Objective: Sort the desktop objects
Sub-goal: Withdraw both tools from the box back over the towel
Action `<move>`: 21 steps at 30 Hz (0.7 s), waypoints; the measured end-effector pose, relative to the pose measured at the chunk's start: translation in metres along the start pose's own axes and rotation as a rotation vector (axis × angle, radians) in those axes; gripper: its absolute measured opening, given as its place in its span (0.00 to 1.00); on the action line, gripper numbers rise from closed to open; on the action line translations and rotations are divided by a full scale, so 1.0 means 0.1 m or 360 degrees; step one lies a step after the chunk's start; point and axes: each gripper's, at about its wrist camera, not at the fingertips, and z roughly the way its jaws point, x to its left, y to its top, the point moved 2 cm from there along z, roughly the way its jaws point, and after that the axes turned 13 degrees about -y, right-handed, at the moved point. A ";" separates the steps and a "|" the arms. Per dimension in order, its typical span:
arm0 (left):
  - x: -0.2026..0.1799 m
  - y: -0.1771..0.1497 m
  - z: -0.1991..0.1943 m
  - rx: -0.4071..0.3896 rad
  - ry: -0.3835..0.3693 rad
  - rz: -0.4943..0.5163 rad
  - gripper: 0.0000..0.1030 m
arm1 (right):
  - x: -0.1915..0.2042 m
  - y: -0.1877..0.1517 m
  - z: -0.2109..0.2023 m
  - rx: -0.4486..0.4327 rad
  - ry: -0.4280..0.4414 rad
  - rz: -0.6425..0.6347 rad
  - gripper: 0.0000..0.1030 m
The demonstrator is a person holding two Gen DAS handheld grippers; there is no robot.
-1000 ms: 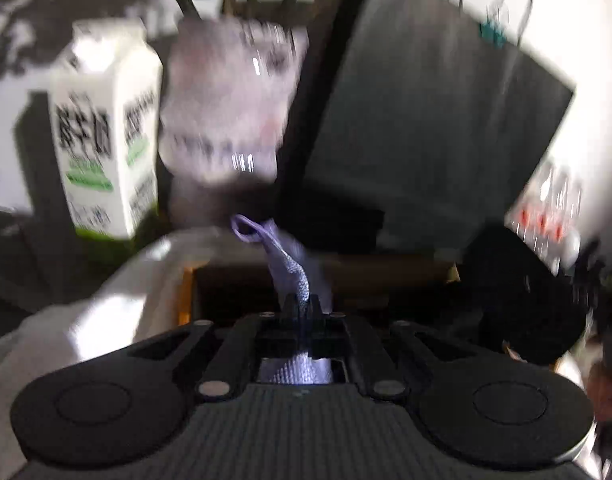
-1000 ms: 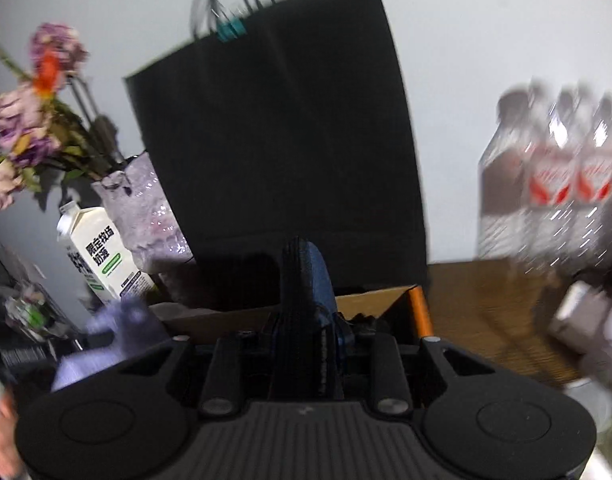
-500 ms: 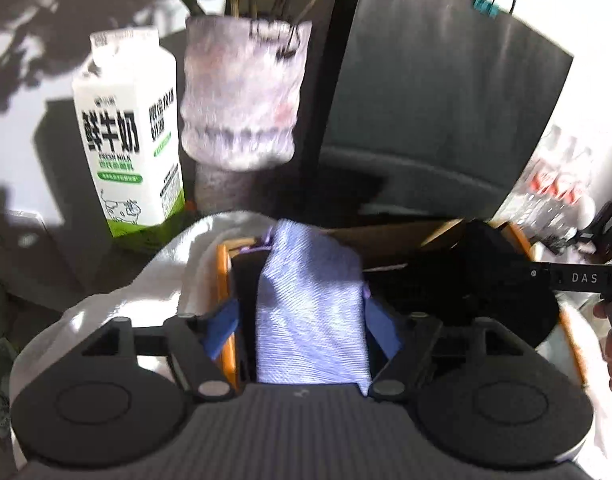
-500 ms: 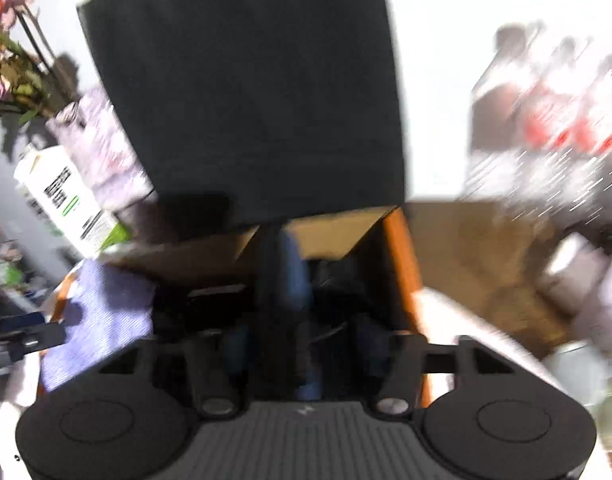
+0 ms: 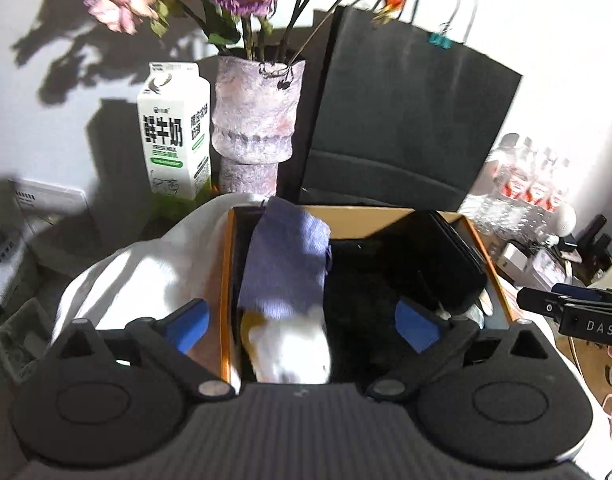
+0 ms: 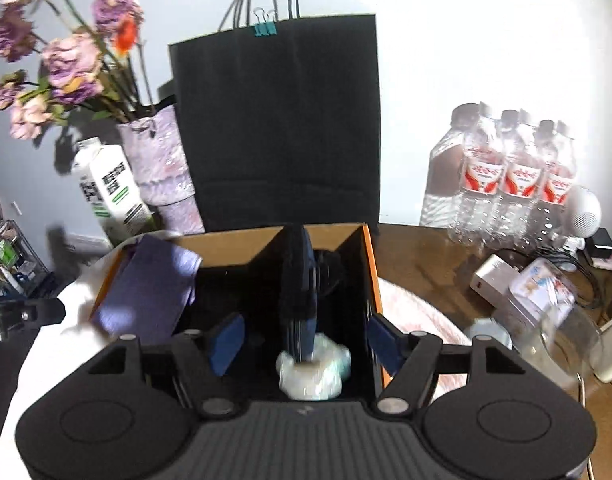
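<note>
An orange-edged divided storage box (image 5: 226,280) (image 6: 371,276) sits in front of me. A lavender sock (image 5: 286,264) (image 6: 150,288) leans in its left compartment, free of my left gripper (image 5: 302,320), which is open above it. A dark blue sock (image 6: 300,304) stands in the right compartment over a white bundle (image 6: 313,368). My right gripper (image 6: 304,340) is open around it, its blue pads (image 6: 226,340) apart from the sock. The right gripper's tip shows at the right edge of the left wrist view (image 5: 569,308).
A black paper bag (image 6: 278,120), a purple vase of flowers (image 5: 254,120) and a milk carton (image 5: 174,136) stand behind the box. Water bottles (image 6: 517,176) and small boxes (image 6: 537,292) are at the right. White cloth (image 5: 146,264) lies under the box's left side.
Both grippers have opened and let go of their socks. The lavender sock now rests in the left compartment, the dark blue sock in the right. Both grippers have drawn back a little.
</note>
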 end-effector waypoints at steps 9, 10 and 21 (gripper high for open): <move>-0.38 -1.32 -1.03 -0.0207 -0.0279 0.0117 1.00 | -0.08 -1.18 -1.03 -0.0340 0.0113 -0.0003 0.79; -0.42 -1.49 -1.14 -0.0231 -0.0329 0.0131 1.00 | -0.08 -1.36 -1.14 -0.0373 0.0125 -0.0008 0.80; -0.62 -2.91 -1.42 -0.0353 0.0013 0.0171 1.00 | -0.04 -2.92 -1.62 -0.0442 0.0147 -0.0119 0.91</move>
